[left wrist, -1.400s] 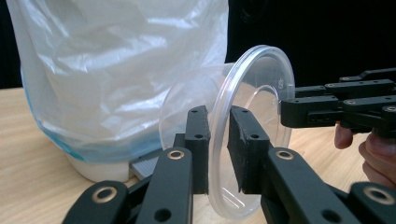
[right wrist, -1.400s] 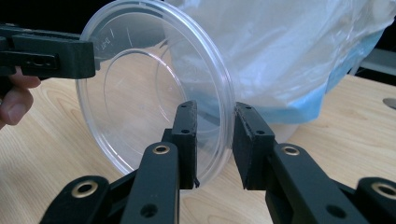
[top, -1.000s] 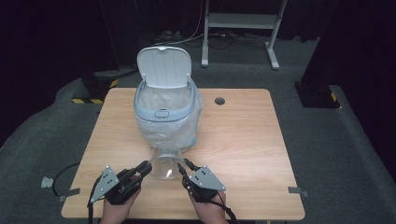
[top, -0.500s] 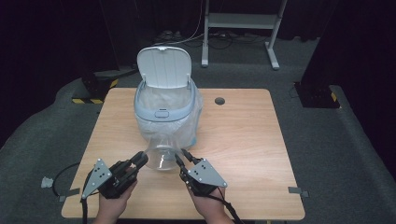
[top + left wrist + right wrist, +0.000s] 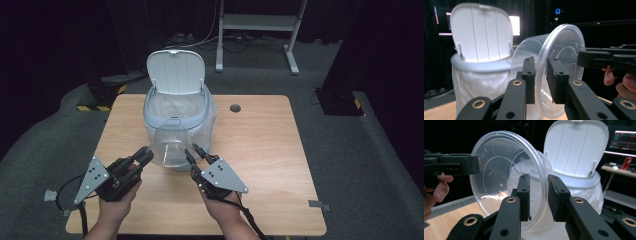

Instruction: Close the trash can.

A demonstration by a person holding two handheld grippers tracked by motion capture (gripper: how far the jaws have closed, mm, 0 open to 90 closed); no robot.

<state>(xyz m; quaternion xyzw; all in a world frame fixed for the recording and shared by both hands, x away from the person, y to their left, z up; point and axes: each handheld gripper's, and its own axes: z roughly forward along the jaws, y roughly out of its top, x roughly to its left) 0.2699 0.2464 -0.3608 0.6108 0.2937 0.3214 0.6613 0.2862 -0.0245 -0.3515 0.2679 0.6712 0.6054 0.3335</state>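
Observation:
A clear plastic tub (image 5: 170, 145) hangs tilted above the wooden table (image 5: 270, 150), just in front of a white bin (image 5: 156, 116). The bin's lid (image 5: 175, 72) stands open and a thin liner drapes over its rim. My left gripper (image 5: 145, 152) is shut on the tub's rim from the left. My right gripper (image 5: 195, 149) is shut on the rim from the right. In the left gripper view the rim of the tub (image 5: 564, 50) runs between the jaws of the left gripper (image 5: 540, 63). In the right gripper view the tub (image 5: 499, 170) sits the same way in the right gripper (image 5: 539, 180).
A round cable hole (image 5: 235, 108) lies in the table behind and to the right of the bin. A metal desk frame (image 5: 260, 22) stands on the dark floor beyond. A yellow-and-black striped base (image 5: 100, 107) sits at the table's far left corner.
Both hands have risen together with the clear tub between them. The tub has come up off the table and now hangs in front of the bin's wall.

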